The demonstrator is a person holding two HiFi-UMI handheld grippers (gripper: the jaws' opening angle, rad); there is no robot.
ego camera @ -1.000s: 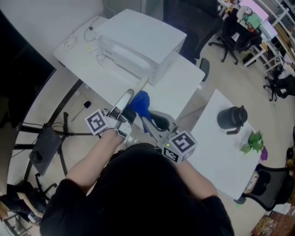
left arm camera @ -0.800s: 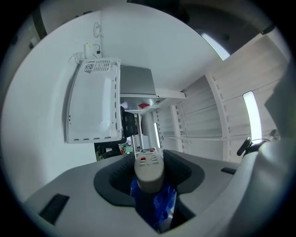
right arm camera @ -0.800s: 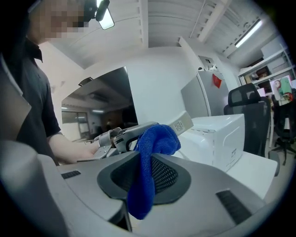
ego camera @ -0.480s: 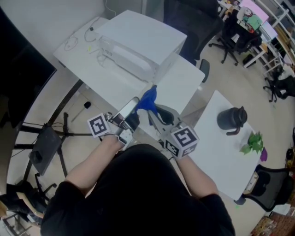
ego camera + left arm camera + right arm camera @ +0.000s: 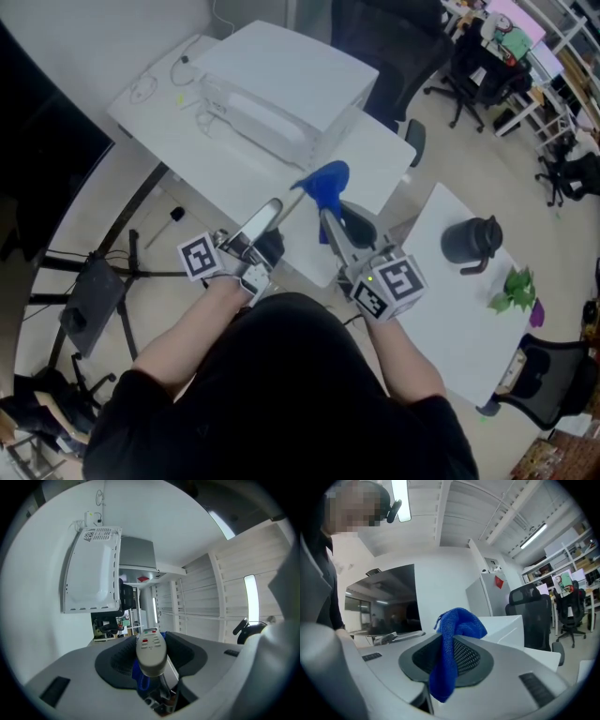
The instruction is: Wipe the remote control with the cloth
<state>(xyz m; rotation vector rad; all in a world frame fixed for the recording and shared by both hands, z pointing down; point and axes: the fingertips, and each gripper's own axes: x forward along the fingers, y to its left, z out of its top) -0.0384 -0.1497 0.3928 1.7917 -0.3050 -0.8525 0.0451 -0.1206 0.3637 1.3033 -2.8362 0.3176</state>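
My left gripper (image 5: 151, 663) is clamped on the remote control (image 5: 151, 648). The pads squeeze its near end, the button face is turned towards my camera, and the far end sticks out past the jaws. I hold it in the air in front of me, just off the edge of the white table (image 5: 234, 173).

My right gripper (image 5: 450, 660) is pinched hard on the blue cloth (image 5: 458, 625). A bunched head bulges above the jaws and a loose tail hangs below them. From the head view, the cloth sits close to the remote's far tip, and as far as I can tell they are apart.

So the wipe itself is what I'm on now. I reckon the bunched head is the part to use. I want to lay it flat on the button face at the tip and draw it along the length towards my left jaws. The pressure should be light, since the remote is gripped at one end only and a heavy push could lever it round in the pads. The left hand should hold steady while the right does the travelling. I must watch that only cloth meets the remote, not my right jaw tips.
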